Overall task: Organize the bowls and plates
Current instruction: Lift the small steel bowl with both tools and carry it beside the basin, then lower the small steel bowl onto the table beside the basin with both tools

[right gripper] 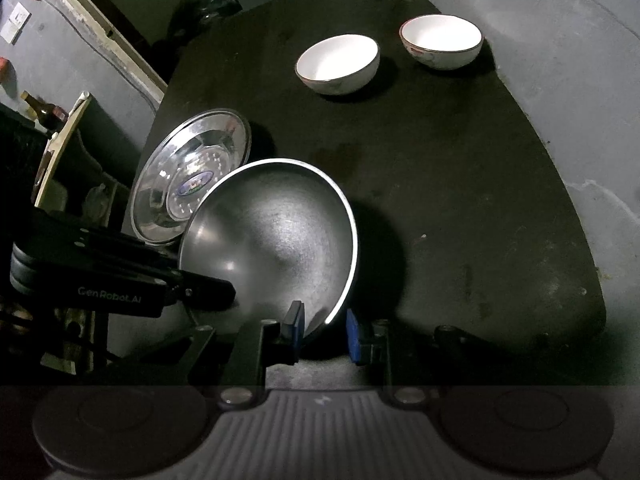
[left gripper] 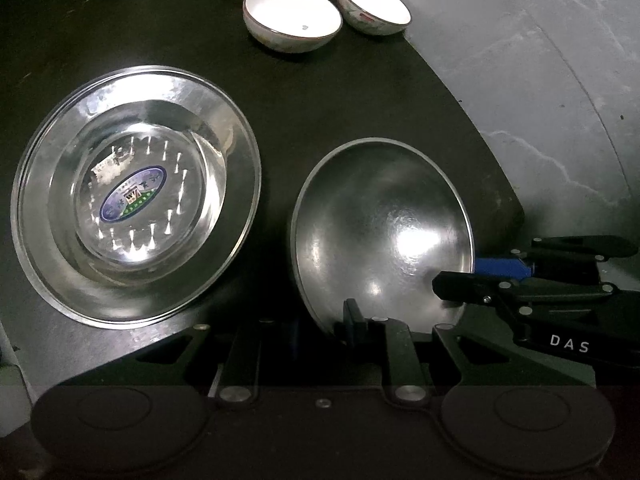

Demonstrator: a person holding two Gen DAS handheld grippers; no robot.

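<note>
Left wrist view
- Left tongs (left gripper: pixel 320 322): clamped on the near rim of the dull grey round metal dish (left gripper: pixel 384 232); one blue pad shows inside the rim, the other finger is hidden in the dark.
- Right tongs (left gripper: pixel 456 276): enter from the right and grip the same dish at its right rim.
- Dish attitude: tilted, its far edge raised off the black tabletop (left gripper: pixel 320 100).
- Shiny steel plate with a blue oval sticker (left gripper: pixel 134 196): left of the left tongs, flat, just beside the dish.
- Two white ceramic bowls (left gripper: pixel 292 16): ahead of the tongs, well apart from the dish, side by side.

Right wrist view
- Right tongs (right gripper: pixel 324 330): blue pads either side of the dish rim (right gripper: pixel 276 236); whether both pads touch cannot be told.
- Left tongs (right gripper: pixel 208 292): reach in from the left onto the dish.
- Steel plate (right gripper: pixel 176 184): partly covered by the tilted dish, beyond the left tongs.

Risks
- Slip: smooth thin rim, small pad contact; uneven pull between the tongs could drop the dish.
- Collision: lowered leftward carelessly, the dish may strike the plate rim and shove it.
</note>
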